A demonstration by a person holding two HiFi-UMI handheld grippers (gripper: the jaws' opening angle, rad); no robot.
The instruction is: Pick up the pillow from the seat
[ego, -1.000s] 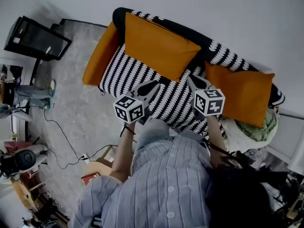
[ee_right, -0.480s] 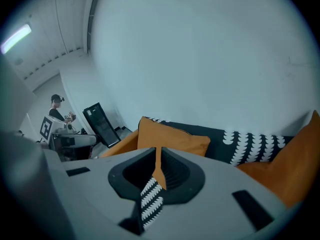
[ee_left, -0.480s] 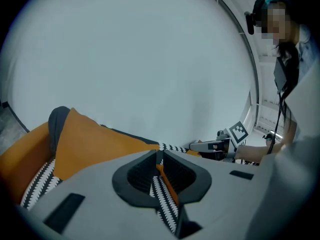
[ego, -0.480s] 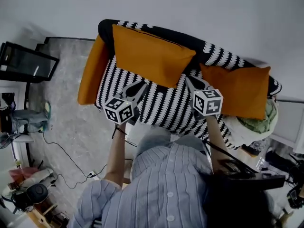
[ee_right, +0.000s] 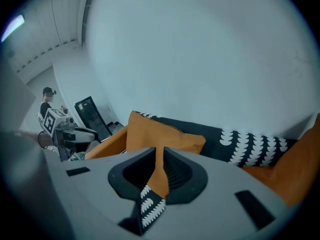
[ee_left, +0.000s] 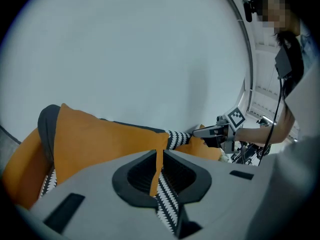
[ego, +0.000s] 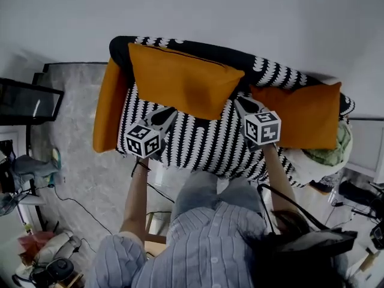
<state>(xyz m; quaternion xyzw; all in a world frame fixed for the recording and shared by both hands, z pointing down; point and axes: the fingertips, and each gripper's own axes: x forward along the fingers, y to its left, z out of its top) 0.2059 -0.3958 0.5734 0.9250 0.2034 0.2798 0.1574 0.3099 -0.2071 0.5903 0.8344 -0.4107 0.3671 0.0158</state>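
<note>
A plain pale wall [ego: 240, 11] backs the sofa [ego: 198, 140], which stands on a grey mottled floor [ego: 78, 101]. The sofa's cover is black with white scalloped stripes. The pillow [ego: 180, 80] is smooth, orange and rectangular. It leans on the sofa's backrest over the left half of the seat, its lower edge down on the striped fabric. A second orange pillow [ego: 306, 116] sits at the sofa's right end, and an orange side cushion [ego: 108, 110] lies along its left arm.

From your head view, both tools hover over the sofa's seat. Your left gripper [ego: 170, 111] points at the pillow's lower edge and your right gripper [ego: 239, 102] at its lower right corner. That view cannot settle whether either tip touches the fabric.

The 2 gripper views show what it hides. Each pair of ribbed dark jaws is closed to a thin slit with nothing caught in it. Only a strip of orange pillow and striped seat shows through from behind. The right gripper view also takes in a dark framed panel [ee_right: 92, 115] on the floor beyond the sofa's left end. The left gripper view catches your sleeve and forearm past the sofa's right end.
</note>
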